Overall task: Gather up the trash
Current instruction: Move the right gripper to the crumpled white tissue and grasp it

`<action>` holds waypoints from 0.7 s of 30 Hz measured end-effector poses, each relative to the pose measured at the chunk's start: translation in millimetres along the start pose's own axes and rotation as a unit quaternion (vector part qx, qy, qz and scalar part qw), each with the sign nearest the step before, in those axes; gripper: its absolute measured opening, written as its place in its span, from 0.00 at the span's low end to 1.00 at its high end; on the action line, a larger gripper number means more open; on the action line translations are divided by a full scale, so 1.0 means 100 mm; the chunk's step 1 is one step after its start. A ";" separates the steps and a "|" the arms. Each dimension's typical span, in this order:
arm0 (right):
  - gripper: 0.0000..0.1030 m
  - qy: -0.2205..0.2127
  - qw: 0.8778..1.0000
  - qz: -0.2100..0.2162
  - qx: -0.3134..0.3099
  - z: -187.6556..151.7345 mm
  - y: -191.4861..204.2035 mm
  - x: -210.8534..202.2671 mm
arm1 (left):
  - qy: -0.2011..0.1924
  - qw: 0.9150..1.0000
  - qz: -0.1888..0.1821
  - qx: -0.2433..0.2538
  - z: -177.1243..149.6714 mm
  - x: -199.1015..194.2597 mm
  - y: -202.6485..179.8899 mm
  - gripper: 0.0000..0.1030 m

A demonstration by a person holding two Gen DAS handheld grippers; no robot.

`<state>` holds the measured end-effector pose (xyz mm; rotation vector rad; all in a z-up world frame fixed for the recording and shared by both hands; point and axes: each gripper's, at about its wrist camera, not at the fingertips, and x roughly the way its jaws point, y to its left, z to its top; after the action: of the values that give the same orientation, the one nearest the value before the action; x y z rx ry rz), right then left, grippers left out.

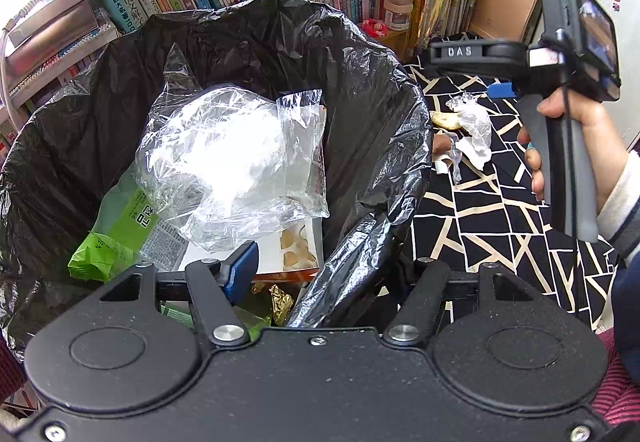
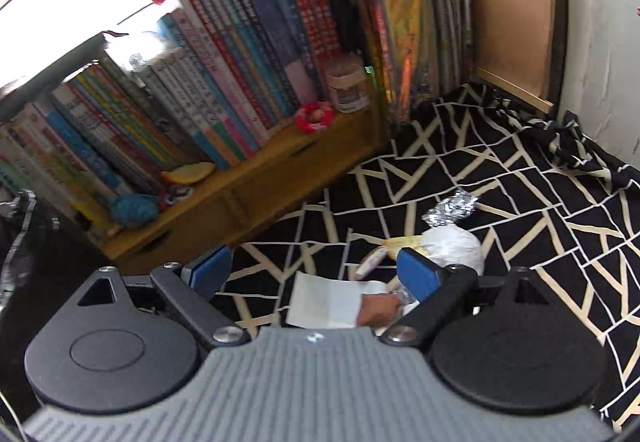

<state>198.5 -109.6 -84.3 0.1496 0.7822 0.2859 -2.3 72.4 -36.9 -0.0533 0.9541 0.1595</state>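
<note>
Left hand-held gripper (image 1: 320, 266) is clamped on the near rim of the black bin bag (image 1: 360, 54), one pad inside, the other outside. Bag already holds clear plastic wrap (image 1: 236, 158), a green packet (image 1: 116, 238) and a white box (image 1: 276, 254). Right hand-held gripper (image 2: 316, 270) has jaws apart, empty, over the trash pile (image 2: 416, 258) on the black-and-white patterned bench (image 2: 520, 202), right of the bag: white paper (image 2: 328, 302), foil wad (image 2: 452, 208), crumpled tissue. Bookshelf (image 2: 240, 178) at far side.
</note>
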 end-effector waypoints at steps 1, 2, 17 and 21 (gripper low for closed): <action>0.92 0.000 1.000 -0.014 0.001 0.00 -0.06 0.06 | 0.000 1.000 0.000 0.000 0.00 0.00 0.00 0.61; 0.92 0.000 1.000 -0.028 0.003 0.00 -0.12 0.12 | 0.001 1.000 0.000 0.000 0.00 0.00 0.00 0.61; 0.92 0.040 0.983 -0.097 0.149 -0.06 -1.26 0.55 | 0.001 1.000 0.001 0.002 0.00 0.00 -0.01 0.61; 0.92 0.051 0.988 -0.093 0.114 0.01 -1.11 0.73 | 0.000 1.000 0.003 0.004 -0.01 0.01 -0.03 0.62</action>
<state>271.0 -193.0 -159.0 0.2763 0.9230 0.0259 -2.2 69.8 -38.1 -0.0434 0.9542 0.1616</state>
